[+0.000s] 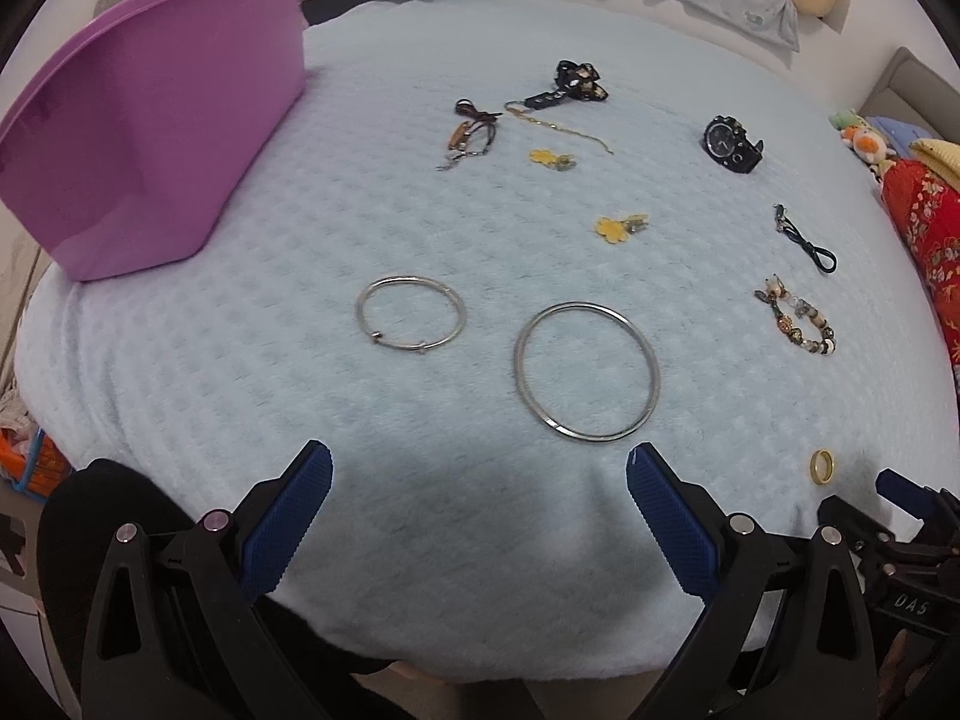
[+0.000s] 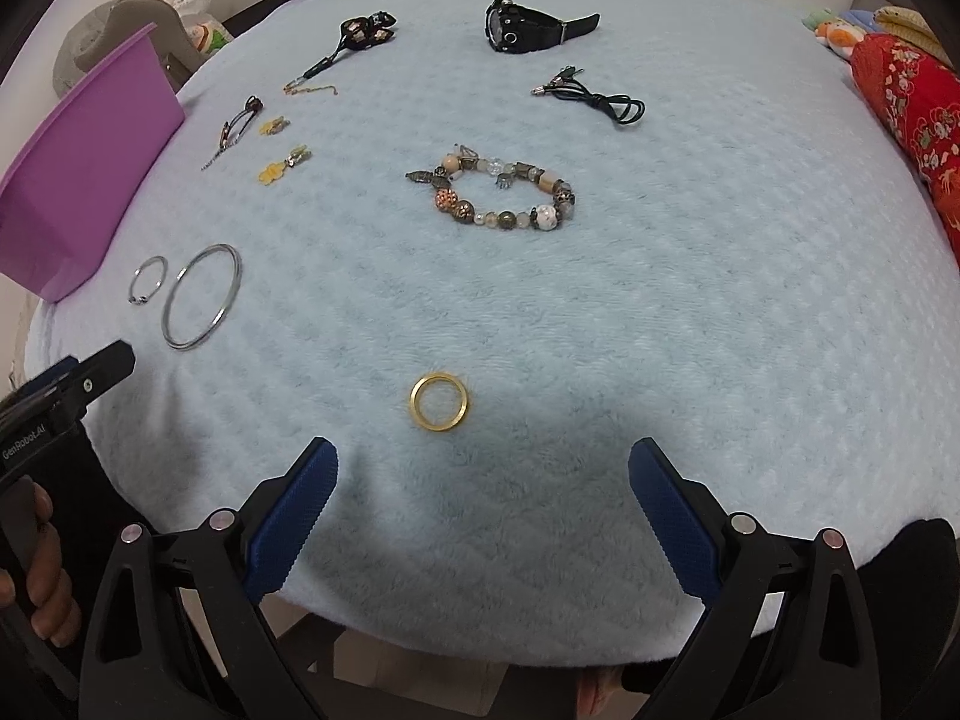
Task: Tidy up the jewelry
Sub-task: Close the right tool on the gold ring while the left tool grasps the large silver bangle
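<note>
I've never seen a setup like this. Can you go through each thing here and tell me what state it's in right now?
Left gripper: open, holding nothing.
Right gripper: open, holding nothing.
Purple bin: upright on the blanket; inside hidden.
Large silver bangle: flat, untouched.
Small silver bangle: flat beside it, apart.
Gold ring: flat.
Beaded bracelet: closed loop.
Black watch: on its side.

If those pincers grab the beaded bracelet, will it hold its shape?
Probably not: the beaded bracelet looks strung from separate beads, so it would likely sag. The mixed round beads may slip between the fingers. It lies flat on the blanket, so rolling seems unlikely.
</note>
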`<state>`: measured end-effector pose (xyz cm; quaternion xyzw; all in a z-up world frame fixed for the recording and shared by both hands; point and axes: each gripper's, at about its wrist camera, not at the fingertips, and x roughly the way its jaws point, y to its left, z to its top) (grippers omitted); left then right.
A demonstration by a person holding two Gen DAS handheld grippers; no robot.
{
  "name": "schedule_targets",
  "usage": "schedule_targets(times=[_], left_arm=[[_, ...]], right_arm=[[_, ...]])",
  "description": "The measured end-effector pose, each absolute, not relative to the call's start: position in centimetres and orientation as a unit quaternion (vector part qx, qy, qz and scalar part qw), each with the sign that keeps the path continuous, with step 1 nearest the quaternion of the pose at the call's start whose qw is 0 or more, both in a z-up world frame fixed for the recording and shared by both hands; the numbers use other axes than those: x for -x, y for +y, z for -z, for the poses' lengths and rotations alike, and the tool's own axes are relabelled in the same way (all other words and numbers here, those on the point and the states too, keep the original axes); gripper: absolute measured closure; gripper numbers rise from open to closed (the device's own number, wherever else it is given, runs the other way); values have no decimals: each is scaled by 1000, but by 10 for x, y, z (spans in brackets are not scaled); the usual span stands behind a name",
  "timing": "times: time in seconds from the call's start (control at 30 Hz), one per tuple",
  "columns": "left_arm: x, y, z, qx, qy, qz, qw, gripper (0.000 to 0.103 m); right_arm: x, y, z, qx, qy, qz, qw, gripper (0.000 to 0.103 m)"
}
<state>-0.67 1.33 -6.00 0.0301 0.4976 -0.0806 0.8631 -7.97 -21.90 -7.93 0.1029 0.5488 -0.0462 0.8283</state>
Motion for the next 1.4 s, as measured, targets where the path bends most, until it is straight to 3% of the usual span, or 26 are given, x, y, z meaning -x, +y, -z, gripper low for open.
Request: schedule_targets(times=[1.4], left_arm=[[-21, -46, 102, -75, 480, 86, 870, 6]], right_arm=[[65, -217, 103, -70, 528, 40, 846, 10]])
